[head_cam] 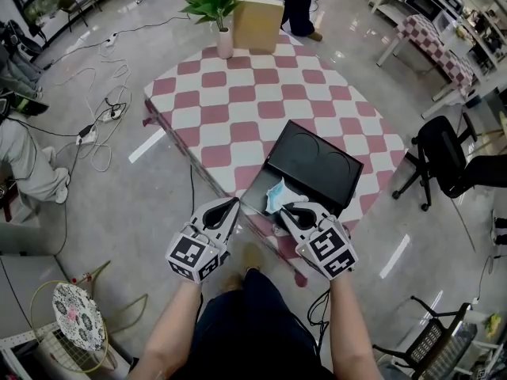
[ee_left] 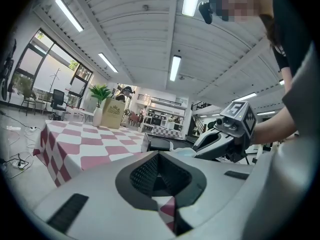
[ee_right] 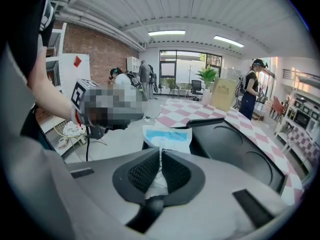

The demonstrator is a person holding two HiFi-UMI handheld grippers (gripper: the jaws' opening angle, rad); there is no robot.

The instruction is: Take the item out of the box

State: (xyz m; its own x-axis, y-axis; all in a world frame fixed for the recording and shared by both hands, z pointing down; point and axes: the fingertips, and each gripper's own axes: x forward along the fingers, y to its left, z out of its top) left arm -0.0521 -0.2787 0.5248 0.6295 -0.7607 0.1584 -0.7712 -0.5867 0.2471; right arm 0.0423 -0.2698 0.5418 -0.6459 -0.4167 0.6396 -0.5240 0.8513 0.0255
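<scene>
Over the near right corner of a pink-and-white checked worktop (head_cam: 238, 101), seen from above, a person's two forearms reach forward, each hand holding a grey claw with a black-and-white marker cube.

The right claw (head_cam: 287, 210) is closed on a thin white packet with a blue panel (head_cam: 276, 195). In the right gripper view the ribbed pads of the right claw (ee_right: 160, 156) are nearly together and pinch the packet's white edge, while the packet's blue end (ee_right: 167, 136) stands up beyond the tips.

The packet hangs at the nine o'clock edge of an open black box (head_cam: 313, 165), just over its rim. Whether the packet touches the box cannot be told. The box sits at the five o'clock corner of the worktop, with its lid tilted back toward two o'clock. Two round hollows show in the black lid (ee_right: 235, 154).

The left claw (head_cam: 230, 204) is at eight o'clock from the box, beside the worktop's near edge. It is apart from the box and the packet. In the left gripper view the left claw (ee_left: 159, 156) has its pads closed together, with nothing between them.

At the worktop's twelve o'clock edge stand a green plant in a pale vase (head_cam: 215, 10) and, just beside it, a tan carton (head_cam: 257, 24).
</scene>
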